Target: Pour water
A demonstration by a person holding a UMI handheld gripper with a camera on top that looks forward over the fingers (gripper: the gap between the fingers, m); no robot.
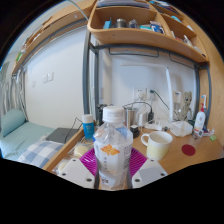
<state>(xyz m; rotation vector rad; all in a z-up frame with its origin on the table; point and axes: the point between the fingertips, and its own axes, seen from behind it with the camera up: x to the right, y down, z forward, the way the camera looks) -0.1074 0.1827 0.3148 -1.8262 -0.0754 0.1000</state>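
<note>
Gripper view: I am holding a water bottle (113,145) near a cup on a desk.

My gripper (112,172) is sitting at the bottom middle of the frame, and both fingers are pressing on the clear bottle, so it is clamped between the pink pads (88,158). The bottle is standing upright in the middle of the frame, with a white cap and an orange label. A cream cup (156,146) is sitting just to the right of it on the wooden desk (190,152). A blue bottle (88,126) is standing behind, a little to the left. A white kettle (136,116) is resting farther back. A shelf (140,35) is hanging across the top right. A bed (25,140) is showing at the lower left.
</note>
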